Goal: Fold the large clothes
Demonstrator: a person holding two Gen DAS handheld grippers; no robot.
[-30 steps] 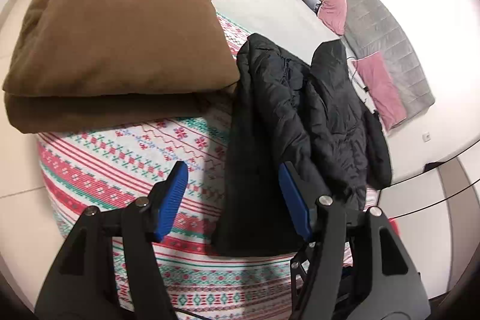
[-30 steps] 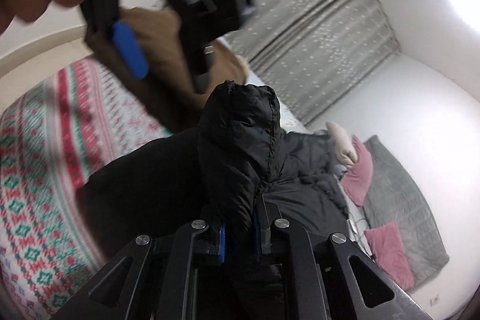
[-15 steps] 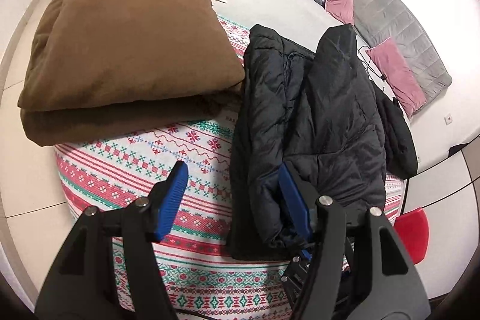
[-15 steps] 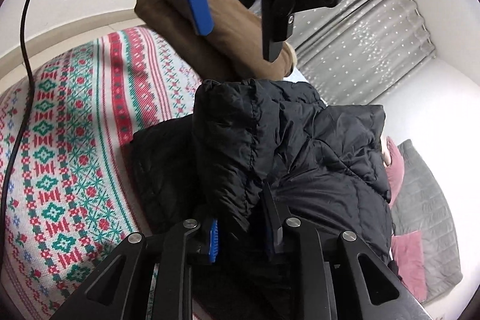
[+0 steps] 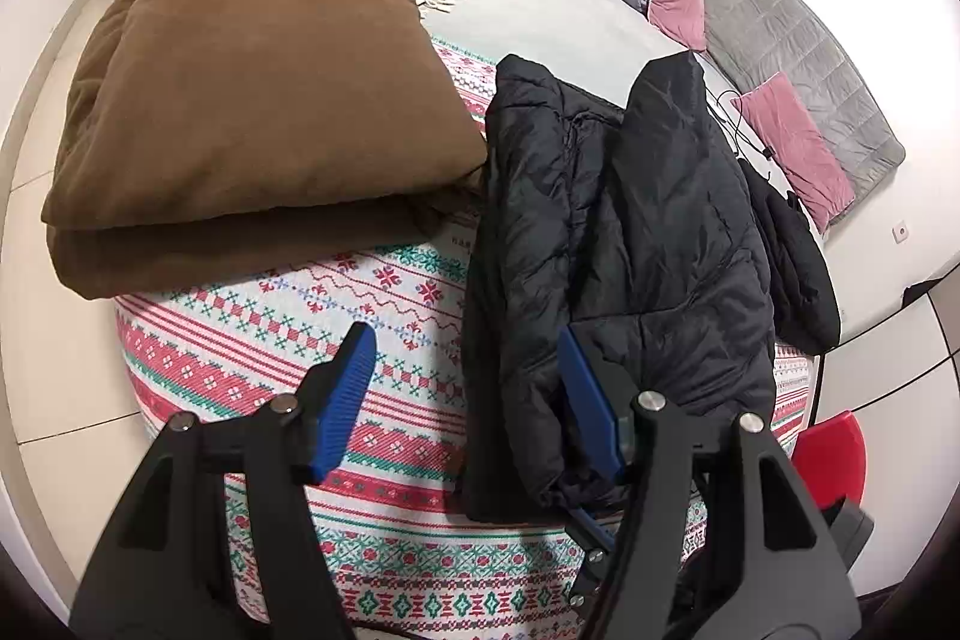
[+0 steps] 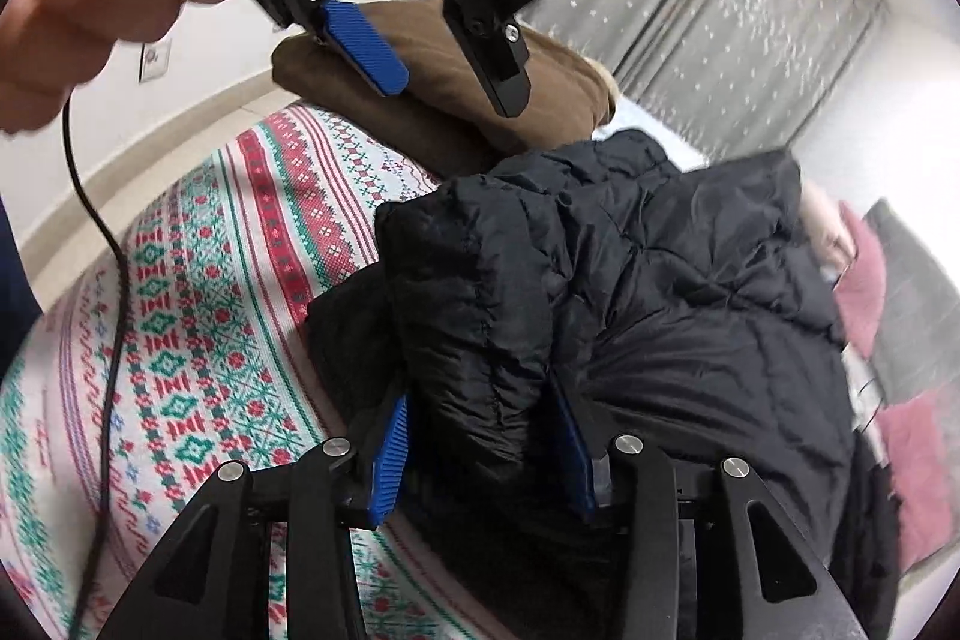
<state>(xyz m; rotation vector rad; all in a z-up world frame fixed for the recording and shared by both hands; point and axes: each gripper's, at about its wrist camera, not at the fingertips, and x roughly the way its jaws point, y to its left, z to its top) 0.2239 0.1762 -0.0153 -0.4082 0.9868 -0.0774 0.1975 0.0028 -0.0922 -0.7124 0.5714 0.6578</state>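
Observation:
A black puffer jacket (image 5: 624, 244) lies lengthwise on a red, green and white patterned blanket (image 5: 288, 340) on the bed, its two sides folded in toward the middle. My left gripper (image 5: 468, 394) is open and empty, above the jacket's near left edge. It also shows from the side in the right wrist view (image 6: 444, 64), held in a hand. My right gripper (image 6: 483, 448) is open, with a fold of the jacket (image 6: 474, 304) loose between its blue pads (image 6: 387, 460).
A folded brown blanket (image 5: 252, 100) lies on the bed just left of the jacket. Pink and grey cushions (image 5: 792, 142) lie far right by the wall. A red object (image 5: 834, 454) stands off the bed's near right. A black cable (image 6: 114, 280) hangs over the blanket.
My right gripper has opened from its grip on the jacket fold, and the fold has dropped onto the jacket. The left gripper has pulled back and up, staying open.

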